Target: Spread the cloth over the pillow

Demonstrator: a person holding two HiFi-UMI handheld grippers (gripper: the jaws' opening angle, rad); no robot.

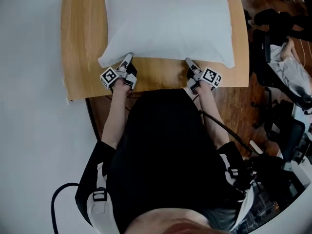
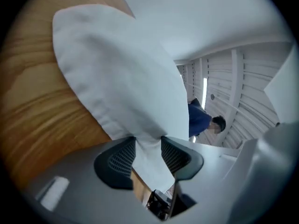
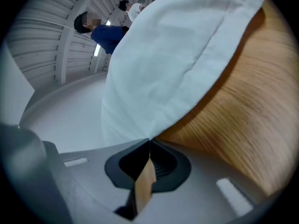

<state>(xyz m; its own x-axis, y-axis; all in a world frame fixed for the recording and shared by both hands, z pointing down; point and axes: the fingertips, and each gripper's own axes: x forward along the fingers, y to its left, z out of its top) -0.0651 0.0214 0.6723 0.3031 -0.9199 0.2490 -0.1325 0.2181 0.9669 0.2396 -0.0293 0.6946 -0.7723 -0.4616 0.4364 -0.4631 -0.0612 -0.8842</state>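
A white cloth [image 1: 168,23] lies over the pillow on the wooden table [image 1: 80,43]; I cannot tell the pillow apart beneath it. My left gripper [image 1: 127,58] is at the cloth's near left corner. In the left gripper view a fold of the cloth [image 2: 117,78] runs down between the left gripper's [image 2: 148,149] parted pads [image 2: 119,160], which do not clamp it. My right gripper [image 1: 189,63] is at the near right corner. In the right gripper view its jaws [image 3: 148,143] are closed, with the cloth's edge [image 3: 163,73] pinched at the tips.
The table's near edge [image 1: 161,89] runs just behind both grippers, against the person's body. Dark chairs and gear [image 1: 280,57] crowd the floor to the right. A black cable [image 1: 224,128] trails from the right gripper. Other people [image 3: 105,31] stand far off.
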